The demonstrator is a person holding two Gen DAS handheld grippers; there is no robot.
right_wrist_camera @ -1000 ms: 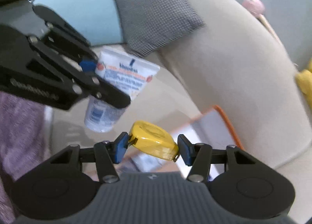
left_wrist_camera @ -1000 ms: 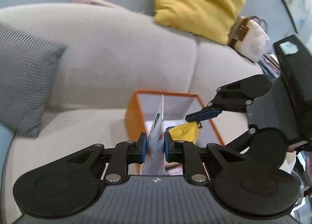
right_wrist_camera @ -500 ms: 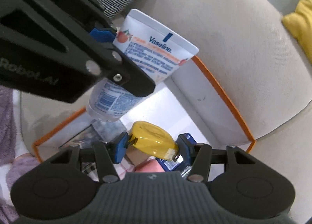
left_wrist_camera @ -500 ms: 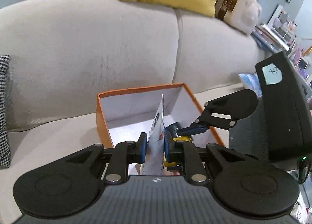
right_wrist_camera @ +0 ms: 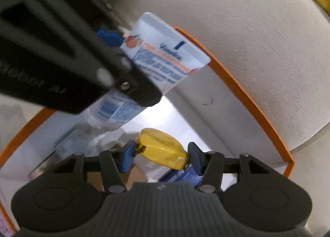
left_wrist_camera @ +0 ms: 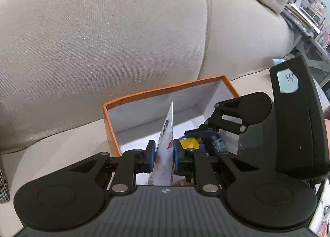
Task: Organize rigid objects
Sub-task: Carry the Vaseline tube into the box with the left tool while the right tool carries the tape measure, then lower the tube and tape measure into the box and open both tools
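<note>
Sofa: beige fabric sofa (left_wrist_camera: 115,37) carries everything; its seat has slid nearer in both views since a second ago as both hands dropped toward it
Box: orange-rimmed white cardboard box (left_wrist_camera: 163,90) on the sofa seat, against the backrest, now fills the lower frame where earlier it sat small and far; both loads hang inside its rim, so, as I judge it, release is the next step
Left gripper: left gripper (left_wrist_camera: 164,152) keeps its jaws nearly closed, pinching the white squeeze tube with blue and orange print (right_wrist_camera: 165,57) by its flat crimped end, cap hanging down toward the box's left wall
Right gripper: right gripper (right_wrist_camera: 162,154) holds wide jaws clamped on the yellow rounded tape measure (right_wrist_camera: 163,149), low over the box's middle
Hidden: tube print is motion-blurred; its cap is lost behind the left gripper's arm; a dark blue packet (right_wrist_camera: 181,176) and brownish card under the tape measure are half covered, and I cannot tell whether the measure touches them
</note>
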